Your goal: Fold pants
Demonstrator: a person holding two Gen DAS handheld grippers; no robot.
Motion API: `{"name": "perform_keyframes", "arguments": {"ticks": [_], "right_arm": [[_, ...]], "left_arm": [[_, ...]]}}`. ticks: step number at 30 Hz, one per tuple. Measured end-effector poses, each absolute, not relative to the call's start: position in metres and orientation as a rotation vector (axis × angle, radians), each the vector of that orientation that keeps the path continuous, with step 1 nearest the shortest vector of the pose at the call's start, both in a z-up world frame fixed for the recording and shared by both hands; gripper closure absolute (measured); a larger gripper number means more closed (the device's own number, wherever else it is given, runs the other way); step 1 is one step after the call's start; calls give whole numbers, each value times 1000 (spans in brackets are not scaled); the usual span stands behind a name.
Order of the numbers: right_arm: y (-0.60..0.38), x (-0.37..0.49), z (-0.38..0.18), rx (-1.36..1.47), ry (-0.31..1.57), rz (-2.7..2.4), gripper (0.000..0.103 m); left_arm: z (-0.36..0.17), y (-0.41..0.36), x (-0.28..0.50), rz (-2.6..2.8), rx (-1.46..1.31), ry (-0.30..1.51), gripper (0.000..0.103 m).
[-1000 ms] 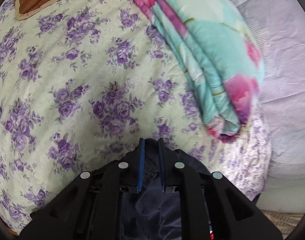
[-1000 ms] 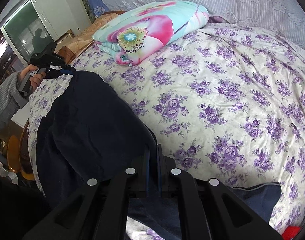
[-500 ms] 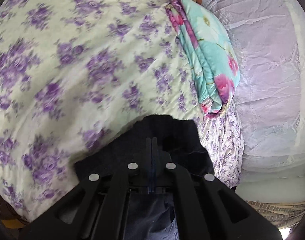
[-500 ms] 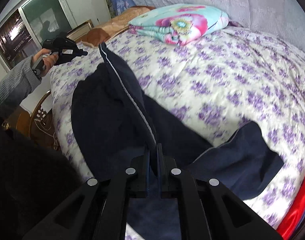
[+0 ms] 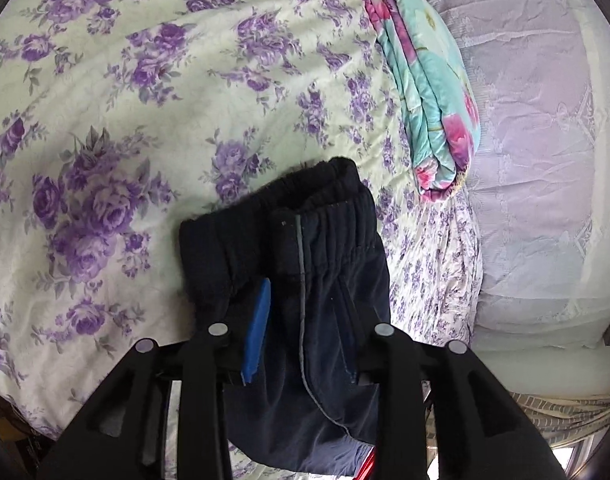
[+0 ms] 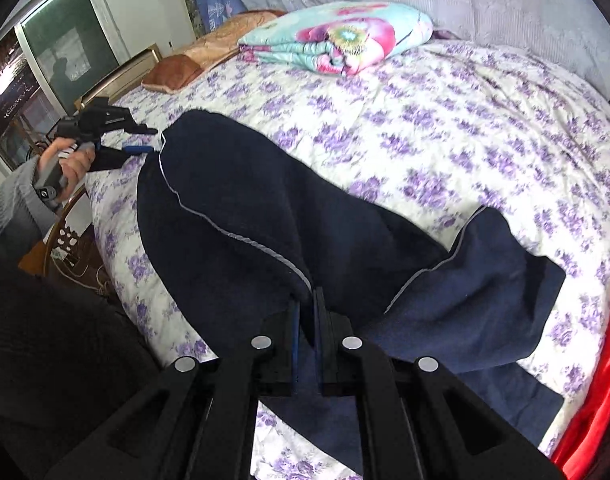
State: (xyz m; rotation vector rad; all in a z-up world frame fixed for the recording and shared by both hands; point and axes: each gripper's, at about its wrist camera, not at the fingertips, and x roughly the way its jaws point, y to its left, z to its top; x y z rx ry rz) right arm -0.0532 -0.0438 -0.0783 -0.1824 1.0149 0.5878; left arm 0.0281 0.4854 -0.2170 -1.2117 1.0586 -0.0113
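Navy track pants (image 6: 265, 220) lie folded lengthwise on the floral bedspread (image 6: 465, 128), waistband far left. The left gripper (image 5: 305, 304) is opening, waistband slack between its jaws. The right gripper (image 6: 307, 300) pinches the fold's near edge; tugging now could drag the freed waistband askew.

The dark pants (image 6: 289, 216), hanging in the air a second ago, now lie spread across the floral bedspread (image 6: 445, 120). The left gripper (image 5: 301, 300), clamped on the waistband before, is opening its jaws, the cloth lying loose between them. The teal quilt (image 5: 429, 80) sits farther off now.
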Motion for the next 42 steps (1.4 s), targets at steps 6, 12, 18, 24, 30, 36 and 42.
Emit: {"name": "perform_keyframes", "arguments": {"ticks": [6,12,18,24,30,36,42], "right_arm": [[-44,-51,-60,-192,986,577,97],[-45,-52,-49,-176,969,569,97],[-43,-71,-60,-169,1025,572,97],[-35,-104,-105,-141,1156,612,97],[-23,-108,-177,-157,1269,580,97],[-35,-108,-170,-13,1295,583,92],[-71,-80,-90,296,1075,509,62]], "left_arm": [[-228,478,47,9,-1167,1097,63],[-227,475,51,-2,-1147,1050,71],[-194,485,33,-32,-1116,993,85],[-219,502,1,7,-1072,1086,86],[-245,513,-19,53,-1141,1103,71],[-185,508,-44,19,-889,1030,65],[-180,419,-26,-189,-675,1114,62]]}}
